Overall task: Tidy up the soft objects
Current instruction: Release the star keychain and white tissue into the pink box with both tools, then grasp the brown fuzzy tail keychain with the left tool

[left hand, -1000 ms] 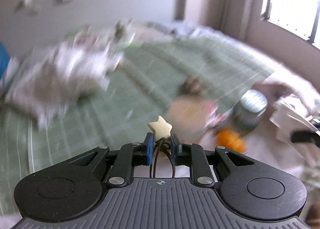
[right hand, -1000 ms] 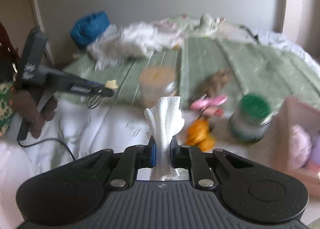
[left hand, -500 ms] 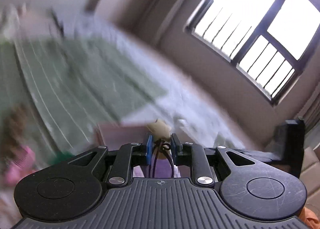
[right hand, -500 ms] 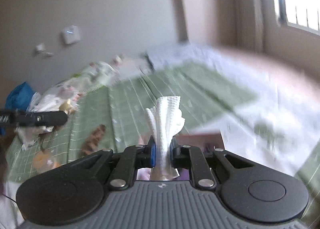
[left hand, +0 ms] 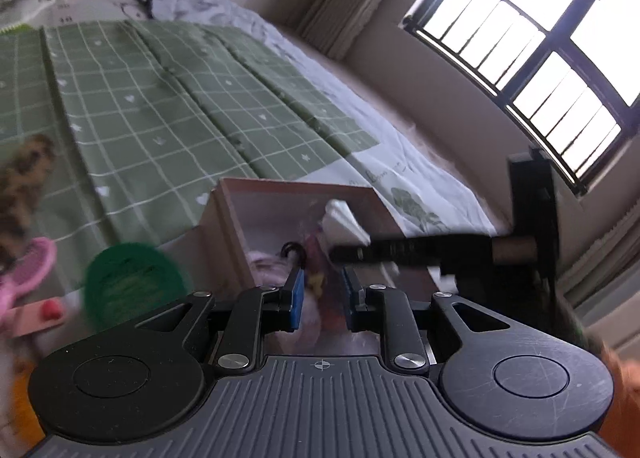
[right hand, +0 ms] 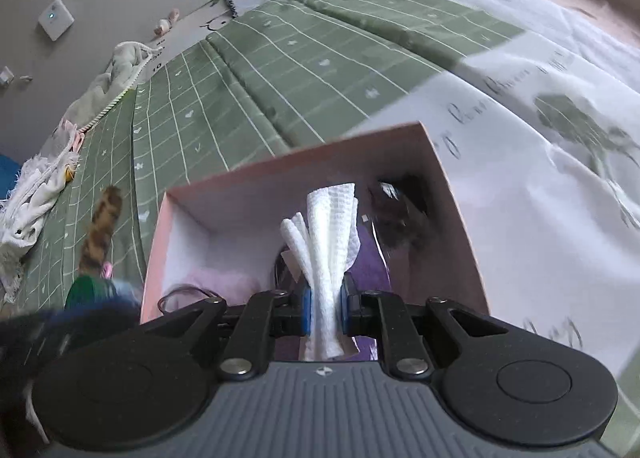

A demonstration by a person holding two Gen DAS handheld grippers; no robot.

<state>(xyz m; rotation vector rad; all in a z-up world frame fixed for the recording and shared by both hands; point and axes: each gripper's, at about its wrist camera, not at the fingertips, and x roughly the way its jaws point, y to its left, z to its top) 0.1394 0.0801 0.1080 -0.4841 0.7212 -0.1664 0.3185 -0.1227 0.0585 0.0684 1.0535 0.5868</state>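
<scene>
A pink cardboard box [right hand: 304,154] lies on the bed, also in the left wrist view [left hand: 224,214]. It holds soft pink [right hand: 224,278] and purple [right hand: 372,262] things. My right gripper [right hand: 325,300] is shut on a white waffle cloth [right hand: 330,234] and holds it over the box. My left gripper [left hand: 320,284] stands over the box with its jaws parted; the star hair tie [left hand: 294,254] hangs loose at the left finger. The right gripper with the cloth also shows in the left wrist view [left hand: 400,248].
A green-lidded jar [left hand: 128,282] stands left of the box. A pink item [left hand: 28,270] and a spotted brown plush [right hand: 100,226] lie on the green checked blanket [right hand: 280,70]. White cloths [right hand: 32,186] lie far left. A window [left hand: 540,42] is right.
Both grippers swung right from the bed's clutter to over the pink box. My left gripper opened and let go of the star hair tie. The right still grips the cloth.
</scene>
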